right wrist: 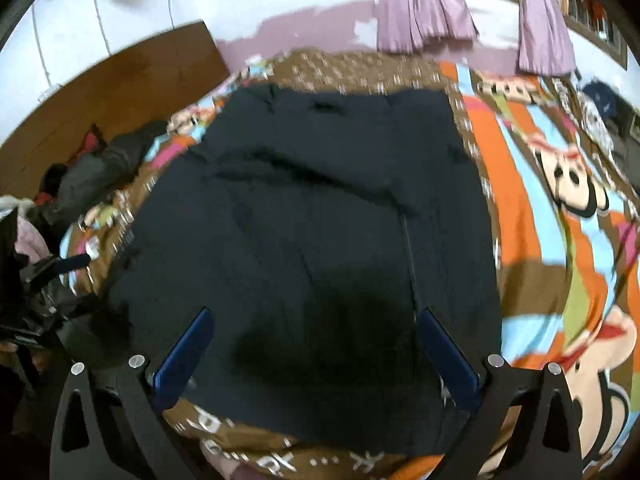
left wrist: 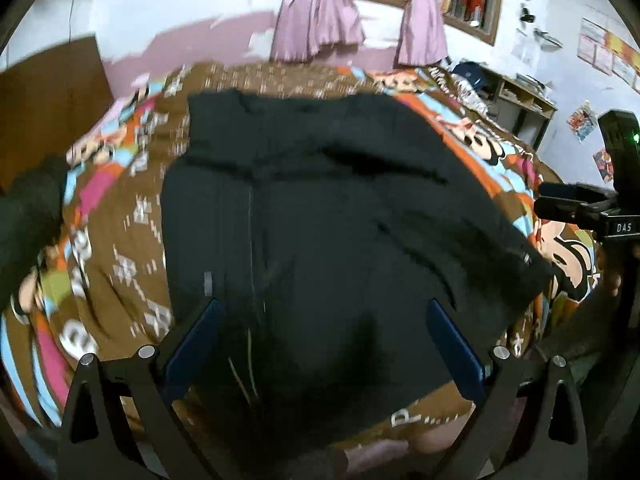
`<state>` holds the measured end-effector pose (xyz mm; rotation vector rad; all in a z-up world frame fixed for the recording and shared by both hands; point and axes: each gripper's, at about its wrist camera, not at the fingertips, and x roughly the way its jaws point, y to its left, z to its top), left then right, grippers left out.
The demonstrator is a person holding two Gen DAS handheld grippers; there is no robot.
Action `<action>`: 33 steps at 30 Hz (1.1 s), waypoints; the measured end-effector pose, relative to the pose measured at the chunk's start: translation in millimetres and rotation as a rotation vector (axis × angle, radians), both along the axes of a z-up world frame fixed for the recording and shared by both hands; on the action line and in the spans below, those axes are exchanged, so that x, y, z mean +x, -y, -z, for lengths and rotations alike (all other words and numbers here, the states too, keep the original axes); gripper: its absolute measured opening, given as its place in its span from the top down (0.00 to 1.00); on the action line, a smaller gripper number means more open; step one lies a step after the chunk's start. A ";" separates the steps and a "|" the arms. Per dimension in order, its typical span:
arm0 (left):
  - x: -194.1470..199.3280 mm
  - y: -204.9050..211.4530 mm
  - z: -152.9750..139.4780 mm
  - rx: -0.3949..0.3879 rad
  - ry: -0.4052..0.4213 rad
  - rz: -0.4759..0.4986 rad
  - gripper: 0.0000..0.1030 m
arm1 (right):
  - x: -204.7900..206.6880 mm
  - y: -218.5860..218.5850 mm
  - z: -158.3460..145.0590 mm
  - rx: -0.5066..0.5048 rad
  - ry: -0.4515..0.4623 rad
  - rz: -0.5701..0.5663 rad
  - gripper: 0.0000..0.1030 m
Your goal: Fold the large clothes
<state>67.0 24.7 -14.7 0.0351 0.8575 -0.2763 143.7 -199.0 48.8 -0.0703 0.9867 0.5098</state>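
**Black garment spread on the bed, both tools open above its near hem**

Black garment (left wrist: pixel 320 208) lies flat on the patterned bedspread (left wrist: pixel 120 248), its hem toward the cameras and what looks like the collar end toward the far wall. Nearest to that hem, the left tool (left wrist: pixel 324 320) hangs with its blue pads spread wide and nothing between them; the right tool (right wrist: pixel 316 328) is likewise spread and empty. Whether either touches the cloth I cannot tell. Each tool shows at the edge of the other's view.

A thin pale line, probably a zip or seam, runs up the cloth from the hem. Beyond mid-body, a fold or flap crosses the garment. It looks partly folded already, though the blur hides how.

Handling, as a judgement: the cloth looks soft, limp and rather thick, heavy enough to sag and drag when lifted, and not fragile. A pinch at one layer may slip; taking both layers at the two hem corners, one tool to each, should carry it over evenly toward the collar.

Left of the garment a dark heap of other clothes (right wrist: pixel 92 176) sits by the wooden headboard (right wrist: pixel 120 80). Beyond the garment's far end, pink curtains (left wrist: pixel 320 20) hang at a window; to its right stands a shelf (left wrist: pixel 524 96) against the wall.
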 end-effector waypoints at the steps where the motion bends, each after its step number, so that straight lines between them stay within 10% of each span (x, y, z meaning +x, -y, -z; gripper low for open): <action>1: -1.8 -1.1 5.9 -0.008 -0.023 -0.002 0.03 | -3.1 1.2 6.4 -0.014 -0.011 -0.008 0.00; 21: -26.8 29.1 72.3 0.188 -0.217 0.088 0.03 | -35.7 -38.7 79.2 -0.348 -0.121 -0.275 0.00; 25: -25.1 31.1 78.8 0.222 -0.231 0.085 0.03 | -32.5 -53.6 86.5 -0.472 -0.014 -0.272 0.00; 33: -23.3 26.8 82.5 0.188 -0.233 0.064 0.03 | -14.4 -33.5 56.1 -0.285 0.075 -0.137 0.00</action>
